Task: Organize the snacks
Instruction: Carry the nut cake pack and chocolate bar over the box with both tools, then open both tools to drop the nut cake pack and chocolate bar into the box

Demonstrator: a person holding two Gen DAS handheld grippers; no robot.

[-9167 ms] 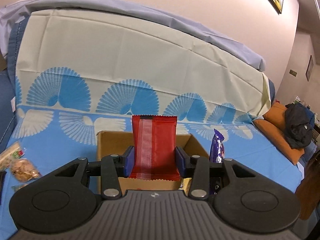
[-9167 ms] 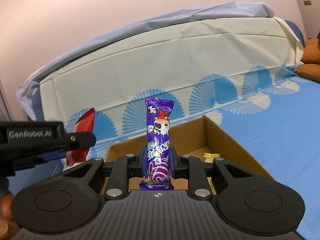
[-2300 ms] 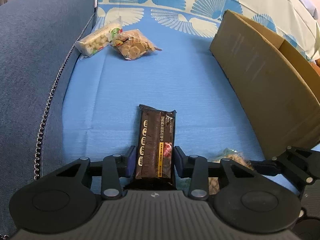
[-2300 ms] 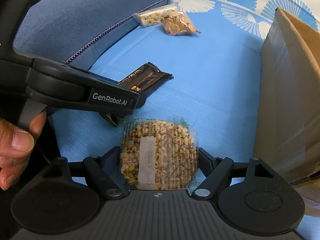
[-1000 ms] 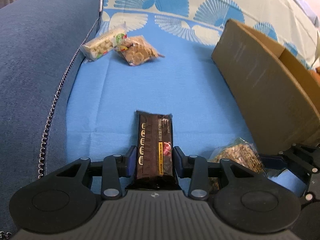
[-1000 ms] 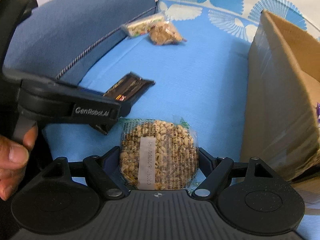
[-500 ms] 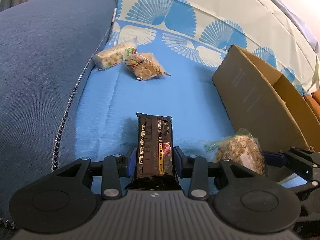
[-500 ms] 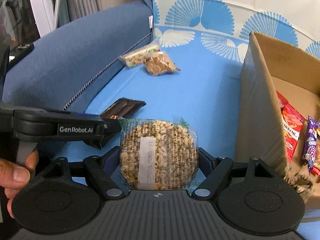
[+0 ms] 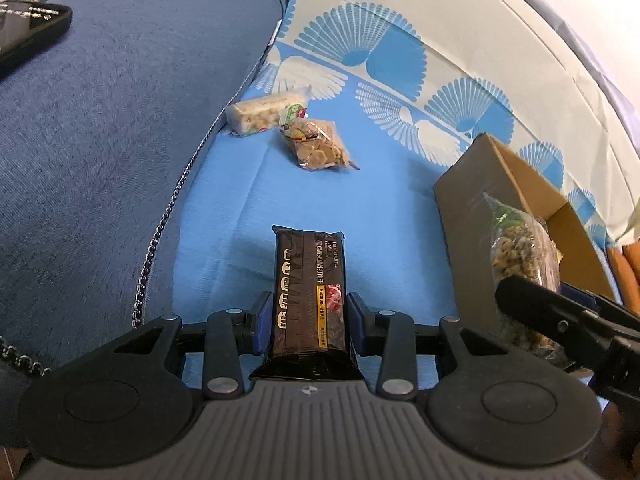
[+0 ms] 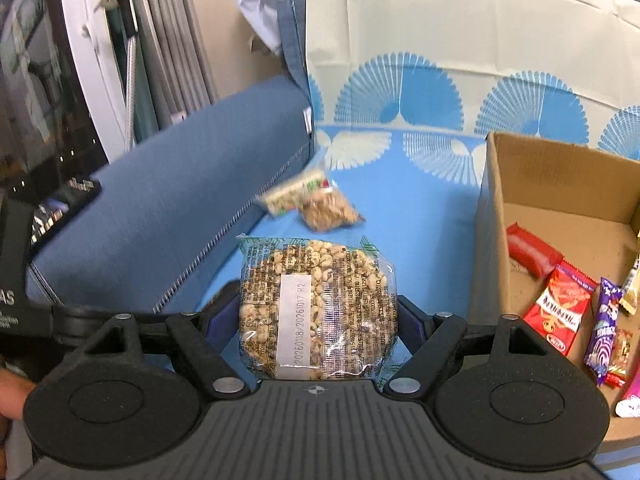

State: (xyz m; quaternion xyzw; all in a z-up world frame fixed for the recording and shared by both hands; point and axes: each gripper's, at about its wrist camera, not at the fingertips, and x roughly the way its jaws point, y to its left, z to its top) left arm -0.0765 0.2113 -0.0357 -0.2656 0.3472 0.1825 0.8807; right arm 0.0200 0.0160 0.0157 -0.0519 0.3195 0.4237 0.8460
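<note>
Left wrist view: at lower centre the left tool [image 9: 308,330] clamps a dark biscuit pack [image 9: 309,292] by its long edges, lifted clear of the blue sheet [image 9: 248,208] for the cardboard box [image 9: 516,216] at right, which sat higher in frame a second ago. Right wrist view: the right tool [image 10: 318,320] grips a puffed-grain packet [image 10: 316,304] at centre, and the box's snacks [image 10: 560,312], unseen a second ago, now show at lower right.

Both tools have lifted the black bar [image 9: 308,296] and puffed-grain pack [image 10: 316,304] off the sofa.
</note>
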